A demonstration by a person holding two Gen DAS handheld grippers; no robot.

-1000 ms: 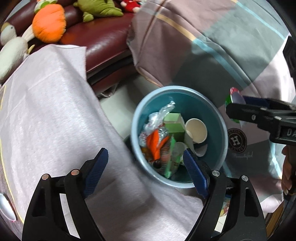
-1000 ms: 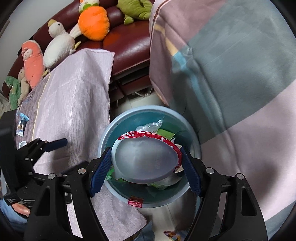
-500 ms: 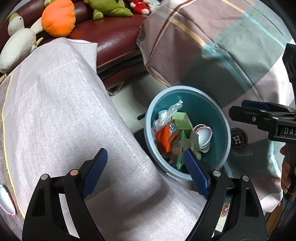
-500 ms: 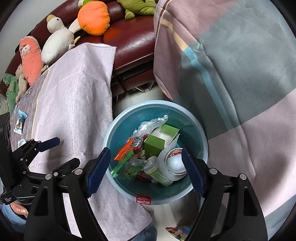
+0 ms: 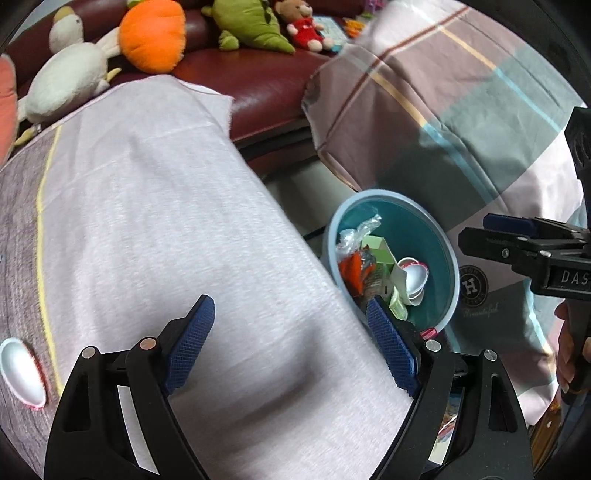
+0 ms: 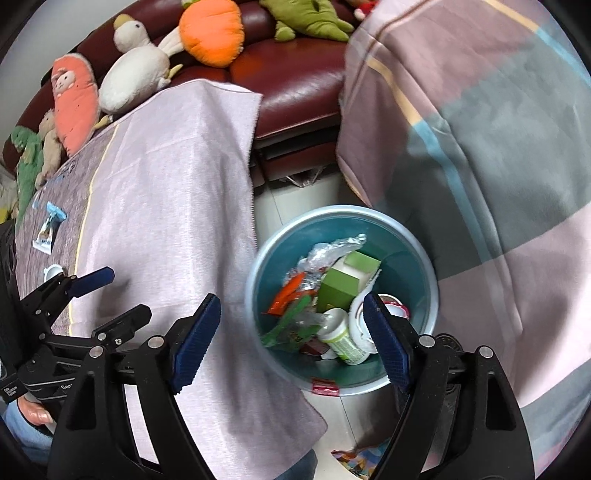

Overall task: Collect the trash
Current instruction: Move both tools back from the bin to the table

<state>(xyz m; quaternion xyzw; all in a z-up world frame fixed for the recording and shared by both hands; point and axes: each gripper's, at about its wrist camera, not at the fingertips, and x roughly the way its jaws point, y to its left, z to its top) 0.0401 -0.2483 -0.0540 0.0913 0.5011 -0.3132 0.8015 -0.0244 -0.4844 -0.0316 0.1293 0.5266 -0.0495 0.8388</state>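
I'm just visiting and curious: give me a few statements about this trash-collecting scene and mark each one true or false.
1. The round teal plastic bin already holds trash, including a green carton. True.
2. The right gripper is clamped on a foil lid. False: its jaws stand open with nothing between them.
3. The left gripper is open and empty. True.
4. The bin stands on top of the pale pink tablecloth. False: it stands on the floor beside the cloth-covered table.
5. A small blue and white wrapper lies on the table. True.
6. The orange carrot plush toy lies inside the bin. False: it sits on the dark red leather sofa.
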